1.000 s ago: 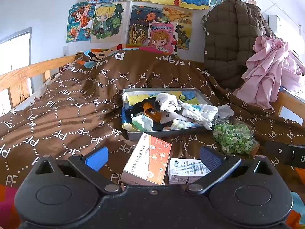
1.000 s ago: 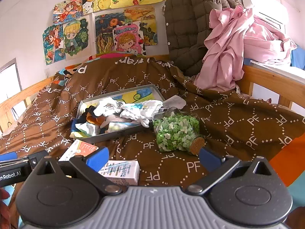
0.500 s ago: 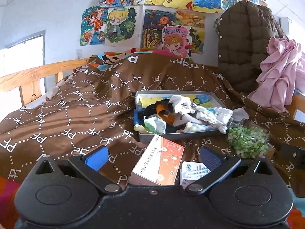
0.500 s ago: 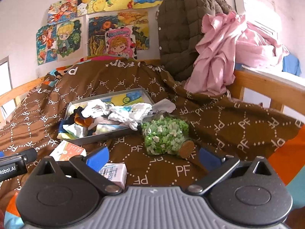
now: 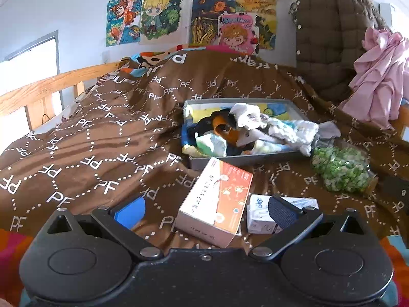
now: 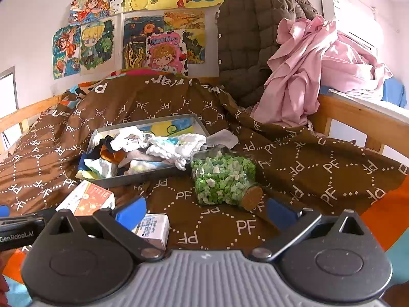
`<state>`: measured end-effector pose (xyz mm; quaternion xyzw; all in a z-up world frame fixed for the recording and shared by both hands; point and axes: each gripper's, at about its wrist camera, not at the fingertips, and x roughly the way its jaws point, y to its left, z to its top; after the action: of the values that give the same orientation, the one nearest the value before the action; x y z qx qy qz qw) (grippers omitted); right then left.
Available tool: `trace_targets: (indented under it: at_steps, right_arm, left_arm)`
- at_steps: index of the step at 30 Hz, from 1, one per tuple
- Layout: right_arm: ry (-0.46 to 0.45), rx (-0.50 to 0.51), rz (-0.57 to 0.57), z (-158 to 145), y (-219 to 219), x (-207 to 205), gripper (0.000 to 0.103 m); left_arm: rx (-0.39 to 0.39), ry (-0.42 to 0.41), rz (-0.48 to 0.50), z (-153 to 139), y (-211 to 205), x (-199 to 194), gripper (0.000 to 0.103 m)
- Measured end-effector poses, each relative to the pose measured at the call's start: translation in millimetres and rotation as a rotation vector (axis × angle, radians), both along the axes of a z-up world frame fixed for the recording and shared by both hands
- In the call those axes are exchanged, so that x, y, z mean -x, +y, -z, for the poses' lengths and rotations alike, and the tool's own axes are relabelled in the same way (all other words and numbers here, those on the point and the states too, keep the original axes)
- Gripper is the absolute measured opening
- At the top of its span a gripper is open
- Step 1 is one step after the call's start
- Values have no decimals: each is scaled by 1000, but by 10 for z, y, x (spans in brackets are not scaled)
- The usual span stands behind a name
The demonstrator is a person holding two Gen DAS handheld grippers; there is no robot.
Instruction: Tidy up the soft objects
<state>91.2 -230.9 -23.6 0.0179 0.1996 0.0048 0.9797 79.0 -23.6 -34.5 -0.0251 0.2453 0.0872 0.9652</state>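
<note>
While both grippers gape, the socks (image 5: 245, 130) lie well ahead.

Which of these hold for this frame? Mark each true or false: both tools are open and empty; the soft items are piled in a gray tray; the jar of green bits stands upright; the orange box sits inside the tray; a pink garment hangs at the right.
1. Both tools are open and empty. True: the left tool and right tool hold nothing.
2. The soft items are piled in a gray tray. True.
3. The jar of green bits stands upright. False: it lies on its side, cork toward the camera.
4. The orange box sits inside the tray. False: it rests on the brown blanket in front of the tray.
5. A pink garment hangs at the right. True.
</note>
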Motion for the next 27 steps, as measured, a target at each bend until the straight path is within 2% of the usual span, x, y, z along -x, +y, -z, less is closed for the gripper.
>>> trace_targets:
  at_steps: [13,27]
  right_arm:
    - [66,-30,2,93,-37,-67,103]
    - [77,-32,6,112,-47,-84,103]
  left_arm:
    - [-9,16,-1,7,-3,5,102]
    - [-9,22,2,8,-8,5,102]
